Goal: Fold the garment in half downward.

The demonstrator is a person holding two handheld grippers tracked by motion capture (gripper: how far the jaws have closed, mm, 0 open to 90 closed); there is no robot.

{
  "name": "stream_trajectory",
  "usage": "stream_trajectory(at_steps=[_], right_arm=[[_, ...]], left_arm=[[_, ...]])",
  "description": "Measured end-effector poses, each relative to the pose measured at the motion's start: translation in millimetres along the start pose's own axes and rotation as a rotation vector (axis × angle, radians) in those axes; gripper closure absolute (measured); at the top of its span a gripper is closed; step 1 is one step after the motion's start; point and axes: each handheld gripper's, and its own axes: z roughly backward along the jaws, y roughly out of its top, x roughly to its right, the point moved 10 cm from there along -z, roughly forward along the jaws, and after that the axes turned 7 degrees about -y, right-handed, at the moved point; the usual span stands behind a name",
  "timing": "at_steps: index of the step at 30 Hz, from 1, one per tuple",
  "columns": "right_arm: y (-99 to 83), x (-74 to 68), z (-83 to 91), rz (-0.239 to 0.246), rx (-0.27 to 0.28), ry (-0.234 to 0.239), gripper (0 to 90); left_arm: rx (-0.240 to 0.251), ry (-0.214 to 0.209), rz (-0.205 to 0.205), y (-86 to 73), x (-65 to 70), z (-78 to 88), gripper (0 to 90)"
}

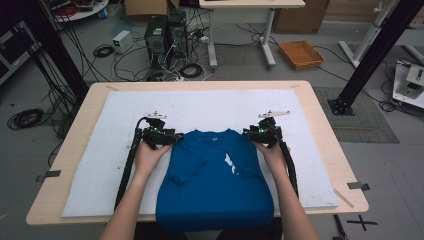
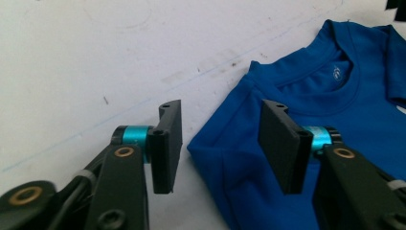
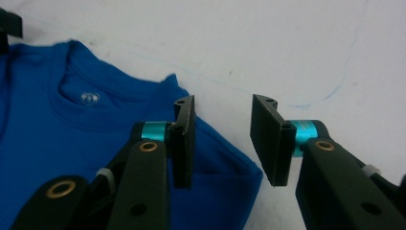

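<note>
Left tongs (image 2: pixel 222 143) and right tongs (image 3: pixel 222 139) released, each straddling blue shirt (image 1: pixel 215 175) shoulder corner

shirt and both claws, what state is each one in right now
shirt: lying flat on the white mat, sleeves folded in over the body, hem hanging past the near table edge
left claw: open, jaws straddling the folded shoulder corner, not pressing on it
right claw: open, jaws on either side of the other shoulder corner, no grip yet
</note>
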Motion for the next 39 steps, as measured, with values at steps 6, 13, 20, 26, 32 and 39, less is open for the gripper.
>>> stream_trajectory(at_steps=[6, 13, 20, 26, 32, 39], right_arm=[[-6.9, -3.4, -11.5, 0.056, -0.043, -0.020, 64.8], [-10.2, -0.2, -12.8, 0.147, -0.062, -0.079, 88.5], [2.4, 2.5, -6.0, 0.067, 0.018, -0.056, 73.7], [3.4, -7.4, -16.8, 0.048, -0.018, 0.011, 64.1], [-3.2, -15.7, -26.4, 0.132, -0.055, 0.001, 84.5], [3.8, -21.1, -23.7, 0.161, -0.011, 0.005, 89.2]], left_arm=[[-0.046, 0.018, -0.018, -2.9, -1.9, -7.0, 52.0], [-0.077, 0.083, -0.085, -3.9, -4.8, -4.8, 75.8], [-0.052, 0.049, -0.079, 2.4, 1.4, -7.1, 64.8], [-0.105, 0.069, -0.103, 1.8, 4.6, -17.0, 60.4], [-0.117, 0.114, -0.182, 0.1, 10.9, -18.5, 77.9], [-0.105, 0.095, -0.192, 2.1, 11.7, -19.9, 87.2]])
